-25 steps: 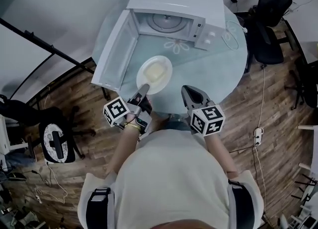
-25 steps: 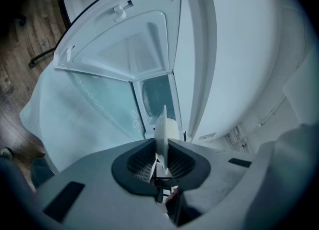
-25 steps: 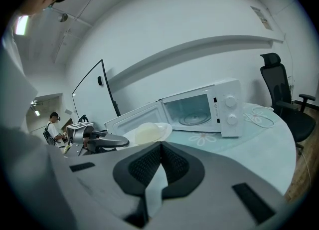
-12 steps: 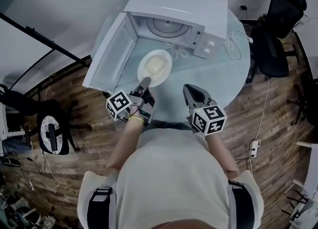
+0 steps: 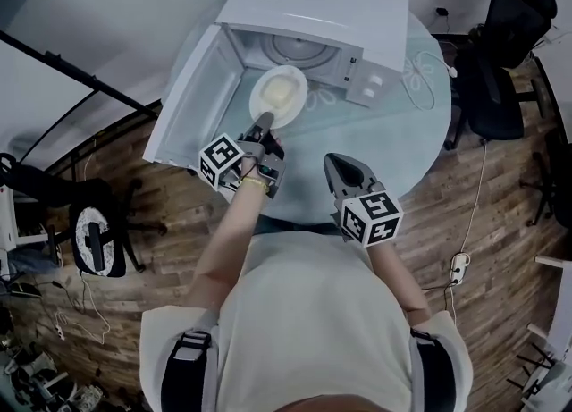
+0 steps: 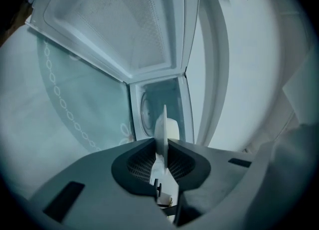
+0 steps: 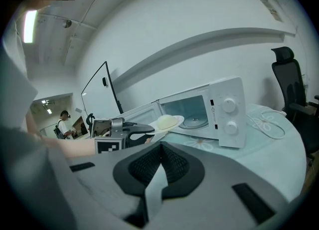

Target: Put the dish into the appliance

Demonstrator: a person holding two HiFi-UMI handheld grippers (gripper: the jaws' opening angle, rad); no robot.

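One white round plate with a pale mound (image 5: 279, 96) is hanging level, face up, at the mouth of one open white microwave oven (image 5: 313, 8), far rim pointing into the cavity. Left gripper (image 5: 264, 121) fingers are pinching its near rim. Right gripper (image 5: 332, 163) fingers are sitting together, empty, over the round glass bench (image 5: 393, 124). Only the right gripper view is showing the two knobs (image 7: 228, 105). Only the left gripper view is showing the turntable (image 6: 146, 116).

The left gripper (image 5: 264, 119) and the right gripper (image 5: 338, 163) are both grey, each with a white cube (image 5: 369, 216) of black square markers behind the jaws. Their pads (image 7: 149, 165) are dark and finely ribbed. Behind the left gripper sits a yellowish wristband (image 5: 253, 183). The person wears a pale short-sleeved shirt (image 5: 313, 312) and dark shoulder straps (image 5: 183, 361).
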